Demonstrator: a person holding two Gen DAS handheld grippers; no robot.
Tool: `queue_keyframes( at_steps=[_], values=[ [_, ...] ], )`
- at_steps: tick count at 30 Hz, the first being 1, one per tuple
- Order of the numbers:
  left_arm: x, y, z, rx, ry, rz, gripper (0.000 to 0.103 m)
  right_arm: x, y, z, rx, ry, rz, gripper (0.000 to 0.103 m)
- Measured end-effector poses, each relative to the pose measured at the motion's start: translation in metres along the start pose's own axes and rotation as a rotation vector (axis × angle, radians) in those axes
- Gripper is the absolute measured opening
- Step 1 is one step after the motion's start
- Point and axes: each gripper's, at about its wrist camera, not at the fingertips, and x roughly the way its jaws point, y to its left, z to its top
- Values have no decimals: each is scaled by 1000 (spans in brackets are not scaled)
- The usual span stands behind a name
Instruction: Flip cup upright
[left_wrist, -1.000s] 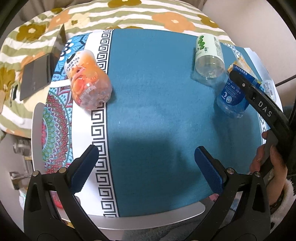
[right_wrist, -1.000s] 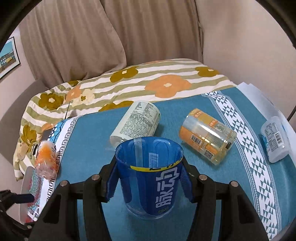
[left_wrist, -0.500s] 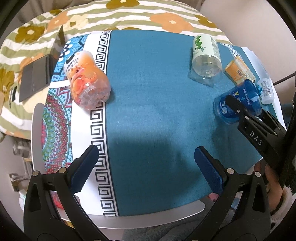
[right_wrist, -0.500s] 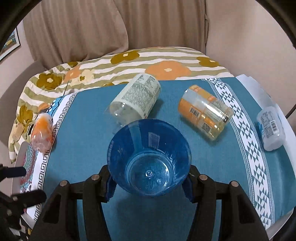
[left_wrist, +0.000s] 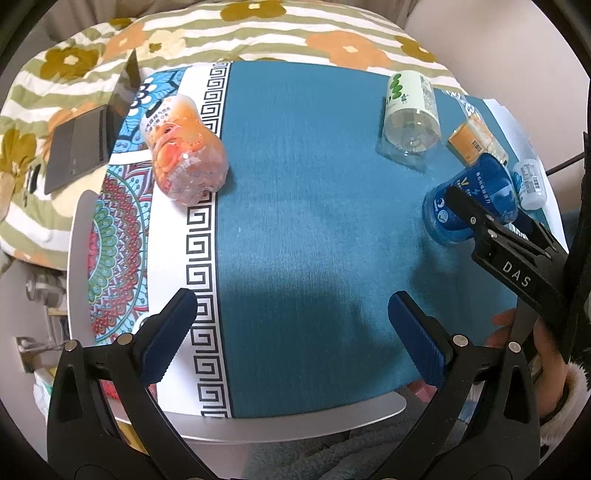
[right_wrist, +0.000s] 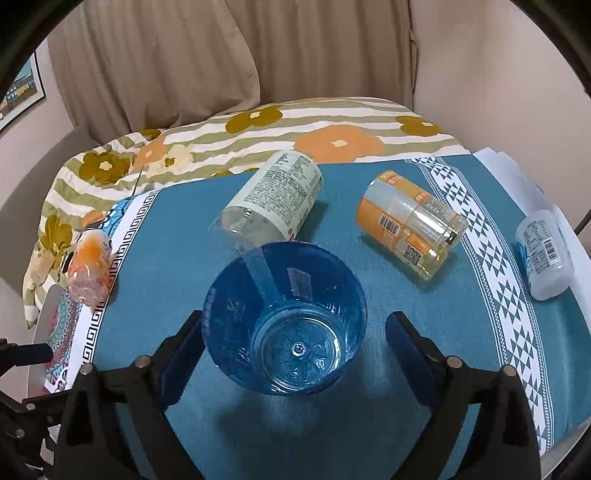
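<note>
A clear blue plastic cup (right_wrist: 286, 321) stands upright on the blue cloth, mouth up, between the fingers of my right gripper (right_wrist: 295, 345). The right jaws are spread wider than the cup, with a clear gap on the right side; the left finger is close to or touching the cup. In the left wrist view the same cup (left_wrist: 471, 199) stands at the right with the right gripper (left_wrist: 491, 218) around it. My left gripper (left_wrist: 291, 336) is open and empty above the near table edge.
An orange cup (left_wrist: 183, 164) lies at the left on the cloth's white border. A green-labelled cup (right_wrist: 275, 197), an orange-labelled cup (right_wrist: 410, 221) and a white cup (right_wrist: 543, 254) lie on their sides behind the blue cup. A flowered blanket (right_wrist: 258, 129) lies behind the table.
The right gripper set the blue cup upright on the cloth and opened its jaws off it. The left gripper has stayed in place, open.
</note>
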Motion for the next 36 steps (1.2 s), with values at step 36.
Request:
queue_keyframes(
  at_steps=[36],
  values=[
    [-151, -112, -50, -40, -408, 133, 103, -186, -79, 13, -101, -4, -39, 102]
  ],
)
